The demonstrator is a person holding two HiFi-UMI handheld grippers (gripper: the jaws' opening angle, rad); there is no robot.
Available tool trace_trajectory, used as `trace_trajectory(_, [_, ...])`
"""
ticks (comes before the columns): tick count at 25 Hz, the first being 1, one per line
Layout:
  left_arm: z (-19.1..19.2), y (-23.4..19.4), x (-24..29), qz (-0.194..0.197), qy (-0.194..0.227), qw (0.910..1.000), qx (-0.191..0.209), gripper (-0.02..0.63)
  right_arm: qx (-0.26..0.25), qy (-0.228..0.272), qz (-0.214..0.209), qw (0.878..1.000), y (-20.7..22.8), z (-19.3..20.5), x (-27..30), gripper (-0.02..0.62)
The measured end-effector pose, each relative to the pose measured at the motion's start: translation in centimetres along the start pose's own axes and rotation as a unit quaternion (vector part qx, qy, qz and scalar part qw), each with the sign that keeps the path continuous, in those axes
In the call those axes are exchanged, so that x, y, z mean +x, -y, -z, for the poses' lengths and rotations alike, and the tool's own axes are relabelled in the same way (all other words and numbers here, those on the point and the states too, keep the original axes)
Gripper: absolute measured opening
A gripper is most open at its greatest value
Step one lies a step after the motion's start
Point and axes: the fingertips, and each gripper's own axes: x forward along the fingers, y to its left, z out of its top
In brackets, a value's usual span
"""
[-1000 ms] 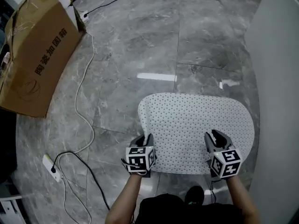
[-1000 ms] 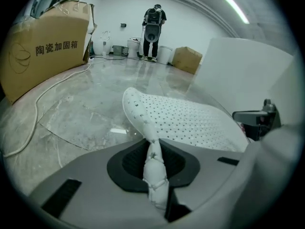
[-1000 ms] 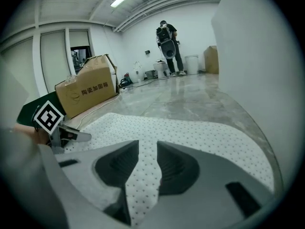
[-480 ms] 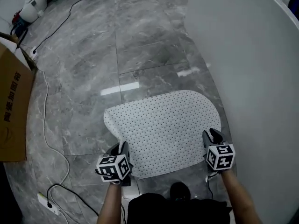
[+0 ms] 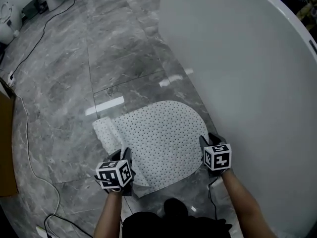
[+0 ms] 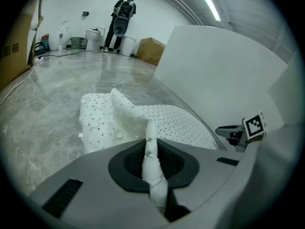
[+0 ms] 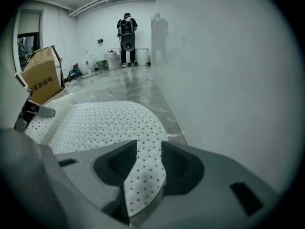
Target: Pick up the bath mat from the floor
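Note:
The white, black-dotted bath mat [image 5: 161, 135] lies on the grey marble floor beside a white curved wall. Its left edge is bunched into a fold [image 5: 105, 131]. My left gripper [image 5: 125, 158] is at the mat's near-left corner, shut on a thin pinched ridge of mat [image 6: 151, 161]. My right gripper [image 5: 208, 142] is at the near-right corner. There the jaws stand partly apart and have just been opening. A curled corner of the mat [image 7: 143, 175] spans the gap and touches both pads. The left gripper view shows the right gripper [image 6: 238, 133] across the mat.
The tall white curved wall [image 5: 247, 73] rises close on the right. A cardboard box [image 5: 5, 148] and a white cable [image 5: 28, 148] are at the left, a power strip [image 5: 42, 230] at the bottom left. A person [image 7: 127, 30] stands far off.
Both grippers have dragged the mat across the floor toward the white wall. Its left edge has folded up into a bunch. The box has slid out to the left of the view.

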Motion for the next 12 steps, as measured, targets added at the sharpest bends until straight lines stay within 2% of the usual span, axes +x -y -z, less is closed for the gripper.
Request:
trace_trajectory(2, [-0.3,0.7,0.6,0.006,-0.004,1.0000,0.003,0.018,-0.005,-0.012,0.000,1.000,0.8,-0.1,0.7,0.184])
trace_trajectory(7, [-0.2,1.7,1.7,0.022,-0.018,0.9996,-0.001,0.018,-0.025,-0.036,-0.008,0.999,2.0,-0.6,2.3,0.246])
trace_trajectory(12, [0.0,1.6,2.3,0.029,-0.025,0.9992,-0.004,0.018,-0.031,-0.057,-0.020,0.998,1.5,-0.1,3.8,0.281])
